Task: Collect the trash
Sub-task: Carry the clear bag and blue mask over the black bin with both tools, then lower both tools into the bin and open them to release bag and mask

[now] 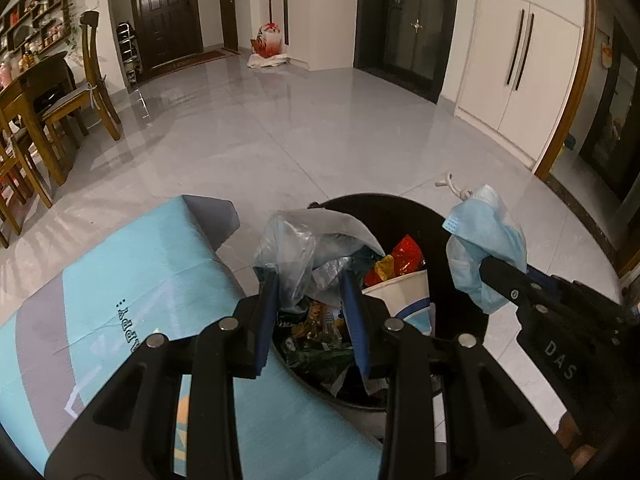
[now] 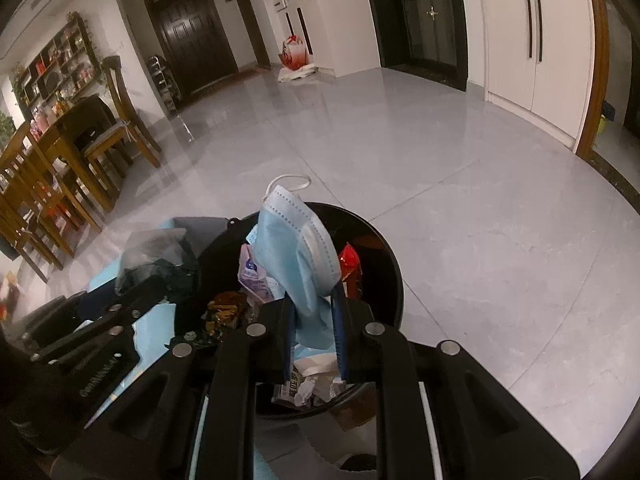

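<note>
A black round trash bin (image 1: 404, 210) stands on the floor beside the table, also in the right wrist view (image 2: 384, 240). It holds wrappers and a paper cup (image 1: 404, 294). My left gripper (image 1: 310, 276) is shut on a crumpled clear plastic bag (image 1: 304, 244) and holds it over the bin's left rim. My right gripper (image 2: 312, 300) is shut on a blue face mask (image 2: 296, 252) and holds it above the bin. The mask also shows in the left wrist view (image 1: 484, 248), at the tip of the right gripper (image 1: 490, 264). The left gripper (image 2: 140, 280) with its bag (image 2: 156, 248) shows at the left in the right wrist view.
A table with a light blue and grey cloth (image 1: 132, 280) lies to the left of the bin. Wooden chairs and a dining table (image 1: 48, 104) stand at the far left. A glossy grey tile floor (image 1: 320, 132) spreads ahead. White cupboards (image 1: 516, 68) line the right wall.
</note>
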A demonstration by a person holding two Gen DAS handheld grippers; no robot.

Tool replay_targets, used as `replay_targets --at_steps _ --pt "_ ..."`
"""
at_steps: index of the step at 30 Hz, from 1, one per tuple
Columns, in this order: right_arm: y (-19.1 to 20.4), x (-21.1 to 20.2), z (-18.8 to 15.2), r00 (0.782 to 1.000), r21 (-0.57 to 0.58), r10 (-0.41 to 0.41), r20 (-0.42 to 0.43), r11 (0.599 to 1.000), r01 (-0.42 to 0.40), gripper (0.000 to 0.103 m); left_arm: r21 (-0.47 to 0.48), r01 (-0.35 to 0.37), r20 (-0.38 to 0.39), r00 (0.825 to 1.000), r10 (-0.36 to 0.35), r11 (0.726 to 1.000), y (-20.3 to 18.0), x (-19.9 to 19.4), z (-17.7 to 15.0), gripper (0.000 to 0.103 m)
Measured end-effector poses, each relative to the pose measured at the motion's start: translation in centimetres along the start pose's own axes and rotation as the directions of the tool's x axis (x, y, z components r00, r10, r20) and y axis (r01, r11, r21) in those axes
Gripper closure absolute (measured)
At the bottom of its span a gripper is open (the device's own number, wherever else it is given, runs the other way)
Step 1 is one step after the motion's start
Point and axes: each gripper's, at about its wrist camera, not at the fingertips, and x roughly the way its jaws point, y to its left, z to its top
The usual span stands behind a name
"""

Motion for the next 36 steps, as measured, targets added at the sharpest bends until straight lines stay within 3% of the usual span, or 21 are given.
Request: replay_targets --at_steps 20,36 --pt "0.4 3.7 0.6 0.991 -0.018 -0.013 -0.134 1.0 0.011 0.086 0.036 -0.001 -0.092 0.996 0.005 0.999 -1.1 4.4 -0.7 0.068" --pt "0.3 5.2 0.4 0.982 -0.033 -0.029 -0.188 0.999 0.023 0.085 0.045 -0.009 -0.147 0.989 0.016 0.999 -1.3 6.6 -1.3 0.067"
